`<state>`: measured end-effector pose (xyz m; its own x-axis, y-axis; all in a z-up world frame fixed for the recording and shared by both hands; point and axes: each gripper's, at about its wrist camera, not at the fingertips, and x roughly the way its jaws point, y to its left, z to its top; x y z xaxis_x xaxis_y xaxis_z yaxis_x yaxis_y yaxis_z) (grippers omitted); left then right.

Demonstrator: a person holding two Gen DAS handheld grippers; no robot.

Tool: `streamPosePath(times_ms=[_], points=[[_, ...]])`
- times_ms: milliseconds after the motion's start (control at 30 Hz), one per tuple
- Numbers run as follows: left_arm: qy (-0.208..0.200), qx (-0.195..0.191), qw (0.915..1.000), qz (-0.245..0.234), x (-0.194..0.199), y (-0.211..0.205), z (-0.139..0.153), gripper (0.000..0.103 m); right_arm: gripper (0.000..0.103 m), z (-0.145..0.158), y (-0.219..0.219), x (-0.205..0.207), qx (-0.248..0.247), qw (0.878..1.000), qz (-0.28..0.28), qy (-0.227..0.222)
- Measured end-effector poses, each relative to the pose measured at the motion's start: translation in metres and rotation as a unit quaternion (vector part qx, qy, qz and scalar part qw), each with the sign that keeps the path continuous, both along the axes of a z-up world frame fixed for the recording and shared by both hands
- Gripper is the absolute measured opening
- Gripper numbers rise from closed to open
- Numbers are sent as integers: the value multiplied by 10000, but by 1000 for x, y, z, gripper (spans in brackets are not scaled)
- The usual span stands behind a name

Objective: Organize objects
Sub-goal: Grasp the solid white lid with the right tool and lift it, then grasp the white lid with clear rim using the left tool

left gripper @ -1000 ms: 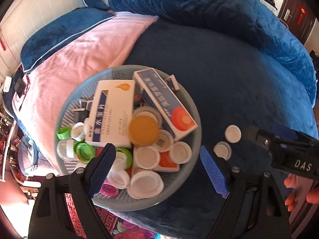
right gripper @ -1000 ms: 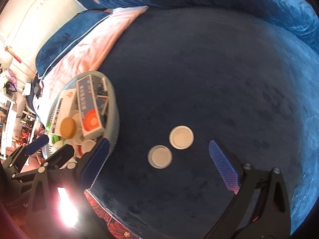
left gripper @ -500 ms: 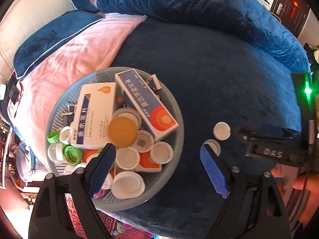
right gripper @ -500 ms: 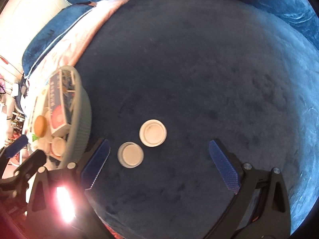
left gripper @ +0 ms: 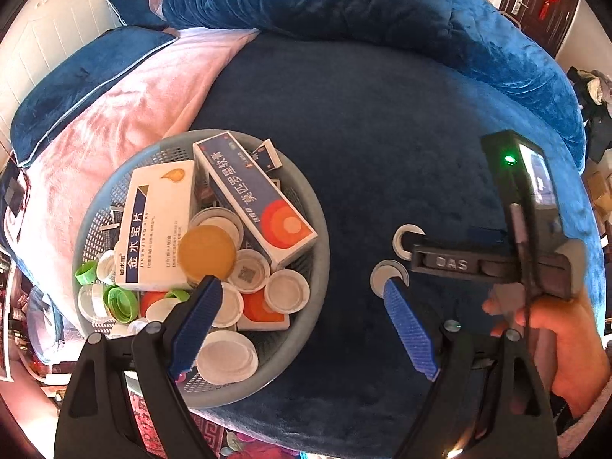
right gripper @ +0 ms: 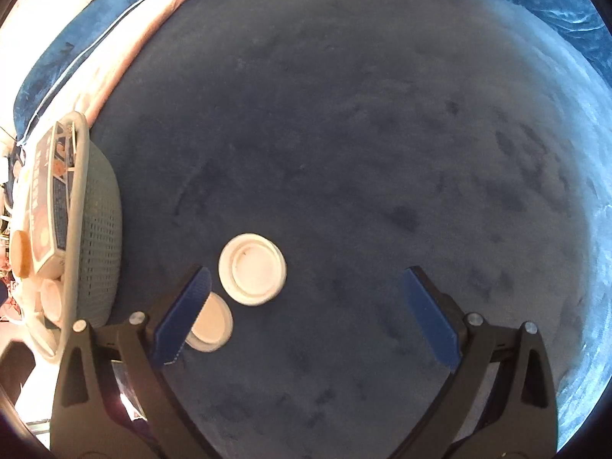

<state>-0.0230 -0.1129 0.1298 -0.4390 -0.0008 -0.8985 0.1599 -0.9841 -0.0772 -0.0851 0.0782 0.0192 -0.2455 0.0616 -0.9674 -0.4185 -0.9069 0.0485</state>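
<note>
A grey mesh basket (left gripper: pixel 317 229) on the blue velvet bed holds two medicine boxes, an orange lid (left gripper: pixel 206 254) and several white and green caps. It also shows at the left edge of the right wrist view (right gripper: pixel 97 229). Two white caps lie on the velvet right of the basket: a larger cap (right gripper: pixel 252 273) and a smaller cap (right gripper: pixel 212 323), partly behind my left finger. My right gripper (right gripper: pixel 306 313) is open and empty, low over them. My left gripper (left gripper: pixel 302 329) is open and empty above the basket's near right rim. The right gripper's body (left gripper: pixel 493 264) covers part of both caps there.
A pink blanket (left gripper: pixel 126 107) and blue pillows (left gripper: pixel 80 84) lie behind the basket. A bunched blue quilt (left gripper: pixel 363 7) runs along the back. The bed's front edge falls away just below the basket. Bare blue velvet (right gripper: pixel 363 153) spreads ahead of my right gripper.
My right gripper has come down and forward toward the two white caps, which now sit larger and nearer its left finger. The left gripper has shifted slightly right over the basket's rim.
</note>
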Motion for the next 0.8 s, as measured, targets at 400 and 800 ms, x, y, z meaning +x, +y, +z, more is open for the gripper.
streamPosePath(times_ms=[400, 800], points=[[-13, 44, 10000, -58, -1, 0, -3, 88, 57, -17, -27, -18, 654, 9974, 11, -301], [-27, 238, 9991, -353, -4, 37, -8, 88, 41, 5, 27, 30, 313, 9982, -512, -40]])
